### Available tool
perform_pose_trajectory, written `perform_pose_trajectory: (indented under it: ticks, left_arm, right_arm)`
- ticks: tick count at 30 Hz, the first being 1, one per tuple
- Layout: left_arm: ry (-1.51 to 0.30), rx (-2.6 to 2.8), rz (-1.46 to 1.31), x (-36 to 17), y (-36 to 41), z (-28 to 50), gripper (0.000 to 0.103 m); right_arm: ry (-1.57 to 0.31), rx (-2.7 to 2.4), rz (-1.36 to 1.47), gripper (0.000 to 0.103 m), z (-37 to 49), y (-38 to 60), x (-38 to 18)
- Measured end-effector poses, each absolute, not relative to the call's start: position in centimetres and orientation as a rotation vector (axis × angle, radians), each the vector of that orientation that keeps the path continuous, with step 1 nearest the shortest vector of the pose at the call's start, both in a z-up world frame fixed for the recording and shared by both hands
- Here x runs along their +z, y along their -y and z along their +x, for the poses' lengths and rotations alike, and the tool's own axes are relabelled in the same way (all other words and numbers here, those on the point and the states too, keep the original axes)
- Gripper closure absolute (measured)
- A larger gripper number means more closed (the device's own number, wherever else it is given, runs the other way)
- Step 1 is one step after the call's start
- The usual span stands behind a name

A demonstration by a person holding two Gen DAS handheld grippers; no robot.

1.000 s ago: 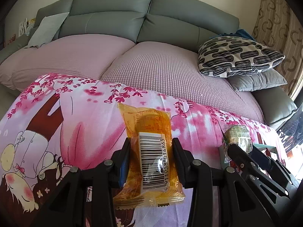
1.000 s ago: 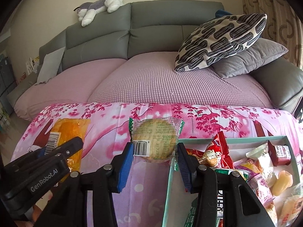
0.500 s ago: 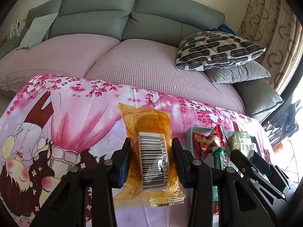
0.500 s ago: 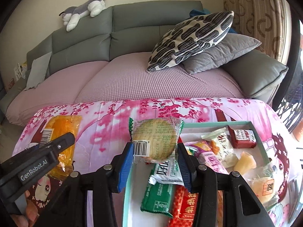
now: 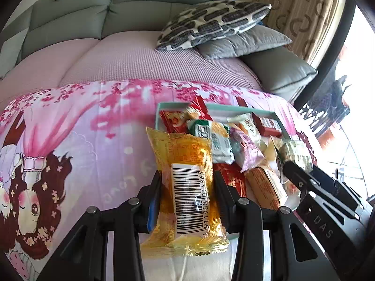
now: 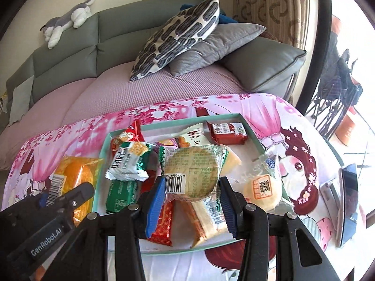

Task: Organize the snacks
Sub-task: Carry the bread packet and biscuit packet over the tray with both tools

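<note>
My left gripper (image 5: pixel 187 187) is shut on an orange snack packet (image 5: pixel 185 182) with a barcode, held over the left edge of the teal tray (image 5: pixel 168 104). My right gripper (image 6: pixel 191 196) is shut on a round cake in a clear green-edged wrapper (image 6: pixel 192 168), held above the middle of the tray (image 6: pixel 246 121). The tray holds several snack packets: a red one (image 6: pixel 227 132), green-and-white ones (image 6: pixel 127 161) and a round pastry (image 6: pixel 262 189). The left gripper and orange packet (image 6: pixel 72 178) show at the left of the right wrist view.
The tray sits on a table under a pink cartoon cloth (image 5: pixel 70 140). A phone (image 6: pixel 346 201) lies at the table's right edge. Behind is a grey sofa with a pink cover (image 6: pixel 140 89), patterned and grey pillows (image 6: pixel 178 37), and a plush toy (image 6: pixel 68 21).
Both grippers have moved right with their packets. The tray came into fuller view under them: the orange packet now hangs over its left edge and the round cake over its middle.
</note>
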State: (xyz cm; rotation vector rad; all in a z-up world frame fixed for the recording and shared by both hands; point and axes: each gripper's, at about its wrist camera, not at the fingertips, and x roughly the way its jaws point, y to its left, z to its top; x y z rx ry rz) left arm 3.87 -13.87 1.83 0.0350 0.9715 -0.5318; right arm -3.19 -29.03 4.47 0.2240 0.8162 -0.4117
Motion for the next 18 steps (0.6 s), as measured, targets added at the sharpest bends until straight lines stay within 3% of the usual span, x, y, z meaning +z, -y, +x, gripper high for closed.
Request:
perform_pose_trajectory:
  ticks: [18]
  left_arm:
    - [-1.026,-0.541,0.104,-1.1,16.7,3.1,0.060]
  right_arm:
    - [-0.853,-0.458,0.311,0.054,-3.4,32.8,1.4]
